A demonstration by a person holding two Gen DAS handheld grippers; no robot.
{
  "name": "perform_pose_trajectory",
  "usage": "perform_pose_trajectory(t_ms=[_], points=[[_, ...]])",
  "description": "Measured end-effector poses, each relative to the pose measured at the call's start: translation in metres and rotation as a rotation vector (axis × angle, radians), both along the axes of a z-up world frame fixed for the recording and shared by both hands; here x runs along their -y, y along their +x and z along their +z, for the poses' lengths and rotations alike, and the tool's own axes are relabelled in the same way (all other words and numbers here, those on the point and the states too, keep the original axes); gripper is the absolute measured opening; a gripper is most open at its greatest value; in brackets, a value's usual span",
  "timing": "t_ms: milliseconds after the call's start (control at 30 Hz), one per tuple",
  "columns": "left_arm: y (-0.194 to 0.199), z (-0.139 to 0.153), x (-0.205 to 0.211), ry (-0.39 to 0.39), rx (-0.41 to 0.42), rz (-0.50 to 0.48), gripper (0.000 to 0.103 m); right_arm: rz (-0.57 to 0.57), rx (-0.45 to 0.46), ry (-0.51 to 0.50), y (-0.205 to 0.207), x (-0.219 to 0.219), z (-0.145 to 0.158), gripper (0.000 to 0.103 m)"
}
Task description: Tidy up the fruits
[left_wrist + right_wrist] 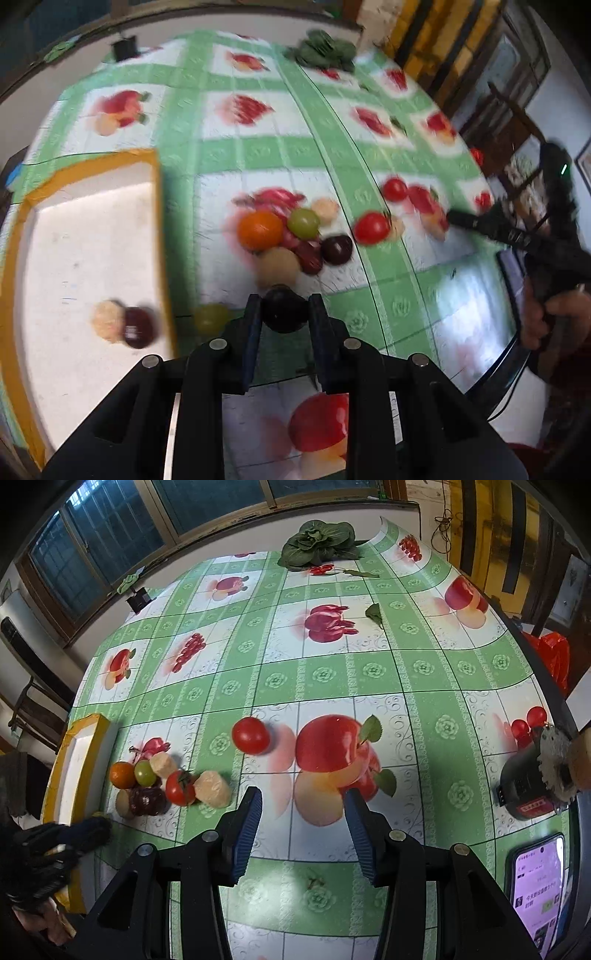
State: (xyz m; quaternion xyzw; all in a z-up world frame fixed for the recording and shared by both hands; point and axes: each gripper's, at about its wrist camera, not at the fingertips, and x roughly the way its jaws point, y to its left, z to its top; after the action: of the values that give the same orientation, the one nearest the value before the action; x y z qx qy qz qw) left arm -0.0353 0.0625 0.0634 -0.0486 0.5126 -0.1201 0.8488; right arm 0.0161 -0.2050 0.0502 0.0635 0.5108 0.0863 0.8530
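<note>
My left gripper point(283, 306) is shut on a dark round fruit point(284, 315), held just right of the yellow-rimmed white tray point(157, 206). In the tray lie a beige piece point(107, 319) and a dark red fruit point(138, 328). A green grape point(211, 317) sits by the tray's rim. Beyond my fingers is a pile: an orange fruit point(259, 229), a green grape point(303, 222), dark fruits point(337, 250) and a beige piece point(277, 267). My right gripper point(303, 812) stands open over the printed tablecloth, nothing between its pads. A red tomato point(251, 735) lies ahead of it.
Leafy greens point(317, 542) lie at the table's far edge. At the right edge stand a black device with a toothed disc point(532, 782) and a lit phone point(539, 890). A red bag point(554, 653) hangs off the right side.
</note>
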Motion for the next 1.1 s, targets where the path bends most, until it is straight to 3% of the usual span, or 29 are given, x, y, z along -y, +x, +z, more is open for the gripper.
perform_pose_trajectory(t_ms=[100,233,467,667,733,800,867,1100], points=[[-0.003,0.013,-0.041,-0.014,0.018,0.095,0.023,-0.007,-0.005,-0.011,0.008,0.002,-0.003,0.048],[-0.007,-0.004,-0.083,0.027,-0.038,0.178,0.023,-0.007,-0.013,0.010,0.013,-0.002,-0.006,0.048],[-0.019,-0.036,-0.099,0.064,-0.097,0.212,0.023,0.081,-0.021,0.010,0.011,-0.035,-0.007,0.048],[-0.023,-0.034,-0.099,0.051,-0.098,0.198,0.027,0.103,-0.032,-0.002,0.012,-0.051,-0.010,0.048],[-0.022,-0.026,-0.096,0.057,-0.080,0.181,0.033,0.097,-0.032,-0.001,0.014,-0.052,-0.010,0.048],[-0.019,-0.015,-0.090,0.059,-0.054,0.162,0.045,0.092,-0.032,0.002,0.016,-0.052,-0.009,0.048],[-0.015,-0.005,-0.082,0.061,-0.035,0.142,0.047,0.091,-0.031,0.002,0.016,-0.052,-0.008,0.048],[0.026,0.012,-0.032,-0.061,-0.049,0.048,0.047,0.082,-0.030,0.007,0.021,-0.046,-0.005,0.048]])
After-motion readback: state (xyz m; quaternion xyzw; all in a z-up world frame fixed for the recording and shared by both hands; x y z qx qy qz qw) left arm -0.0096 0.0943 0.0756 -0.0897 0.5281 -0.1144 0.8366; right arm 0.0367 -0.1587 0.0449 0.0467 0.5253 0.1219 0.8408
